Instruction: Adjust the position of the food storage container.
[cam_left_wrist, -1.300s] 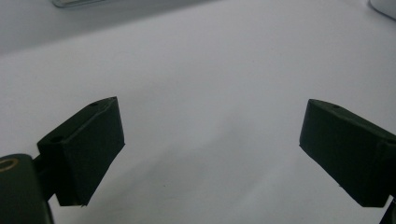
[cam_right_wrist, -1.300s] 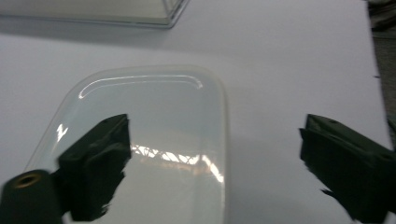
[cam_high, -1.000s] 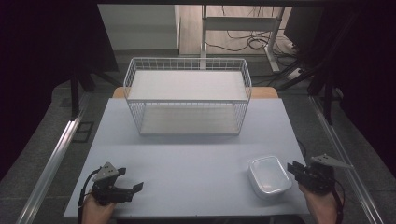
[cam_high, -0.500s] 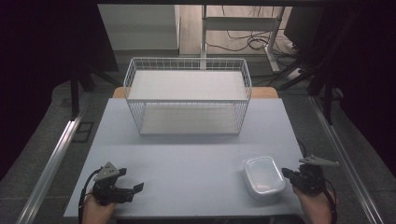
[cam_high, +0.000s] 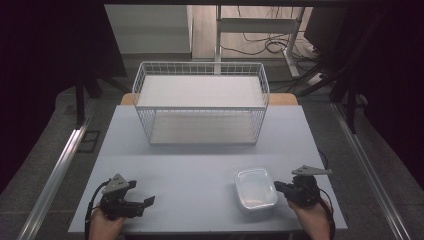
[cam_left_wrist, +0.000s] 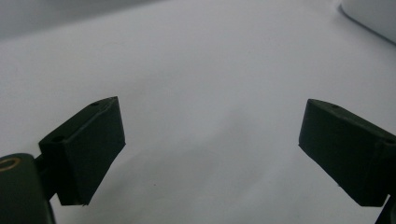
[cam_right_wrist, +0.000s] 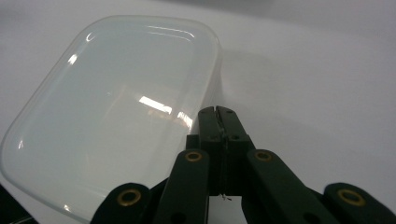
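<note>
The right gripper had its jaws pressed together with nothing between them, having just finished closing; in the right gripper view the joined tips met the near edge of the clear plastic container, right at its rim, though whether they truly touched it could not be told; in the high view that container lay flat on the table just ahead of the jaw tips, toward the other hand. The right hand held the gripper from behind, a cable trailing off its outer side. Well beyond the container, across bare tabletop, the left gripper rested with its jaws spread wide and empty; its own view showed the two black pads far apart over the pale table, with a corner of the container far ahead. Farther away from both grippers, at the table's far side, stood a white wire basket.
</note>
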